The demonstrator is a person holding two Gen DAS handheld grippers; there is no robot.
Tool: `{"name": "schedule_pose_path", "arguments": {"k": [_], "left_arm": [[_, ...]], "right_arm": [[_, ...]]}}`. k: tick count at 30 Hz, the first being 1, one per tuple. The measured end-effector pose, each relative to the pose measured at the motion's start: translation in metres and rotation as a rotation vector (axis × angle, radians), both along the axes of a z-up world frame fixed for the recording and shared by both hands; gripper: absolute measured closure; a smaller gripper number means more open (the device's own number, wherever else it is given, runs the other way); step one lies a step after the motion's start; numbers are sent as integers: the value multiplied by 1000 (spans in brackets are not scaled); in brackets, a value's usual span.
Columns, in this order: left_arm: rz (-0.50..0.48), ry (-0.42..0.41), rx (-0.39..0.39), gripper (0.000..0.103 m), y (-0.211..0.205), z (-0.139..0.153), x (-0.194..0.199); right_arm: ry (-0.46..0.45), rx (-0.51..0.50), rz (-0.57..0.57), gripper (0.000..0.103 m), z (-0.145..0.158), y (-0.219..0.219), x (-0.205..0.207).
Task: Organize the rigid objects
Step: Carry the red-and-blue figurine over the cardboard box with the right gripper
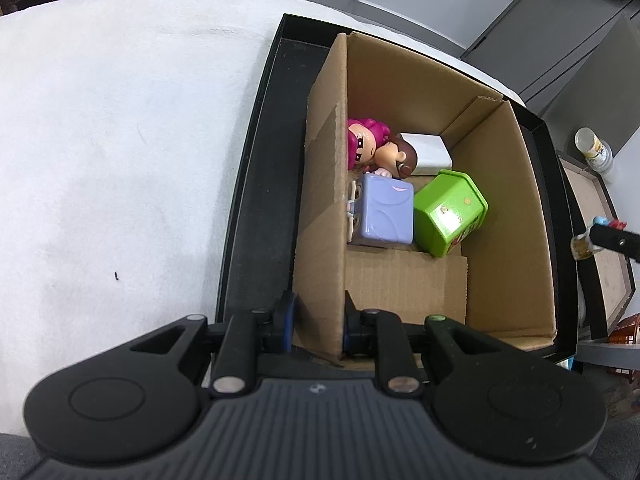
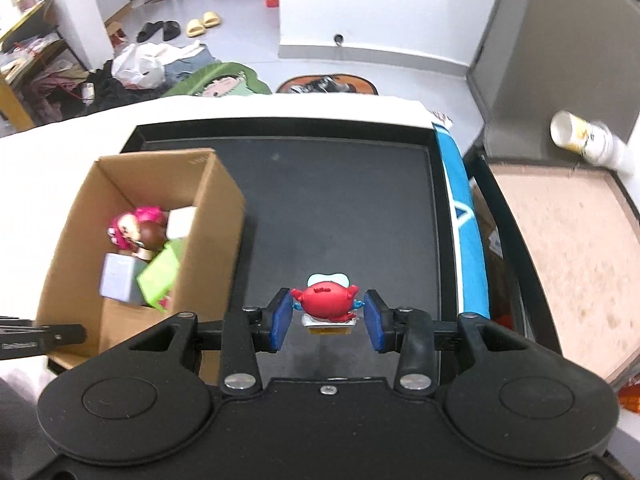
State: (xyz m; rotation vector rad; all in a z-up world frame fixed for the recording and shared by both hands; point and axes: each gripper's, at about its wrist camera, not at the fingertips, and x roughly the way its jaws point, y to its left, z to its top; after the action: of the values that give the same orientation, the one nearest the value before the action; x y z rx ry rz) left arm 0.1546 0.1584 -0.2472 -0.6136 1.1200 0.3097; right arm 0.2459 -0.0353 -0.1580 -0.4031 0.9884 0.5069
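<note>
My left gripper [image 1: 318,326] is shut on the near left wall of the cardboard box [image 1: 324,200], which stands in a black tray [image 1: 260,200]. Inside the box lie a pink-haired doll [image 1: 362,146], a brown-haired figure [image 1: 398,156], a white block [image 1: 428,152], a lilac cube [image 1: 386,210] and a green box [image 1: 450,212]. In the right wrist view my right gripper [image 2: 326,318] has a red crab toy on a small base [image 2: 326,304] between its blue pads; the pads stand just beside it, with a thin gap on the right. The box [image 2: 80,240] is to its left.
The black tray [image 2: 340,208] sits on a white table [image 1: 100,140]. A blue-white item [image 2: 464,220] lies along the tray's right edge. A wooden-framed board [image 2: 568,260] and a tipped can [image 2: 584,140] are at the right. Clothes and slippers lie on the floor beyond.
</note>
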Motion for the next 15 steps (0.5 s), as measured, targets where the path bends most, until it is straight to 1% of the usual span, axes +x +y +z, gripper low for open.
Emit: {"name": "schedule_pose_path", "arguments": {"k": [6,15], "left_arm": [[5,-10,-11,82,1,-1,-2],[14,-24,-29,81,3,-1,-6]], "right_arm": [[-33,15,49,64,16,21,-12],[-48,16,90,64,26,55,-21]]}}
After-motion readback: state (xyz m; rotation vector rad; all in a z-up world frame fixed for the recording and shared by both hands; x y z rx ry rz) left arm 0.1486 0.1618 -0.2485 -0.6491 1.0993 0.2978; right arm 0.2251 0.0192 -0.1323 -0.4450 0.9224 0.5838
